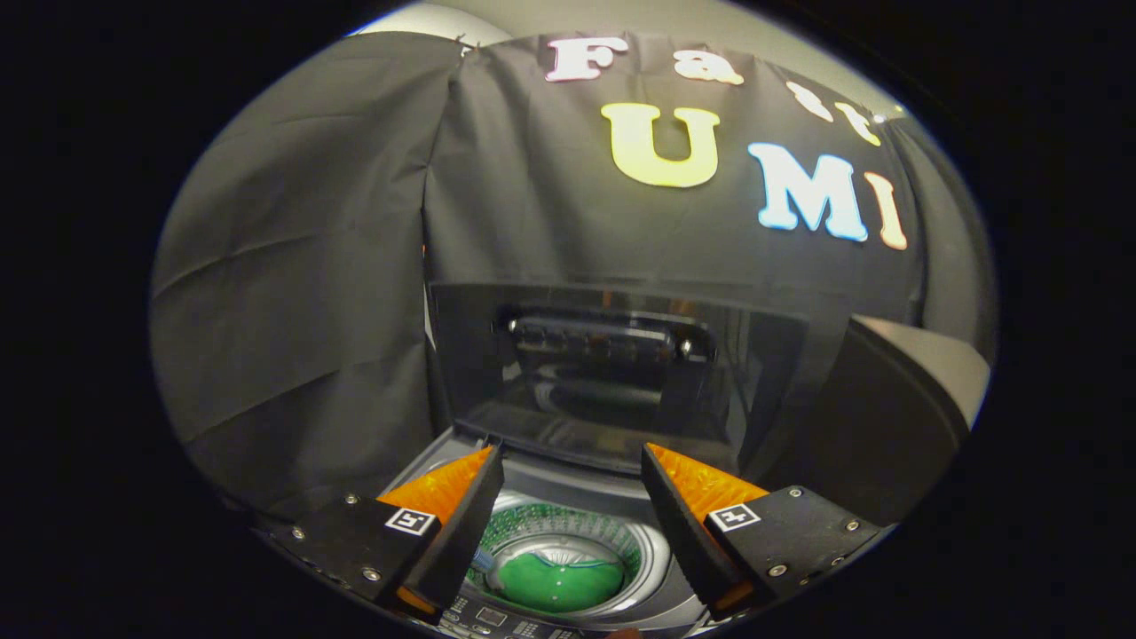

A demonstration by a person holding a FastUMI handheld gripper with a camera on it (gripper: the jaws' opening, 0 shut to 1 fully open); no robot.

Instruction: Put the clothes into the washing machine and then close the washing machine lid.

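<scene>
Clothes in the drum, lid up, your jaws wide and empty.

The green clothes (559,581) sit low in the round drum (568,524), a smooth, rumpled heap ringed by the drum's perforated wall and shiny metal rim. You see them straight down through the gap between your fingers, well below the tips. Your gripper (568,461) hangs above the opening with the fingers spread wide, gripping nothing, and there's open room between them across the whole mouth of the drum. Beyond the tips the lid (612,373) stands upright, a dark glossy pane with a bar handle near its top edge and reflections of the drum in it. The washer (426,461) deck is grey and flat around the opening, with a button panel on its near edge. Creased black cloth (293,293) hangs behind and beside the machine.
</scene>
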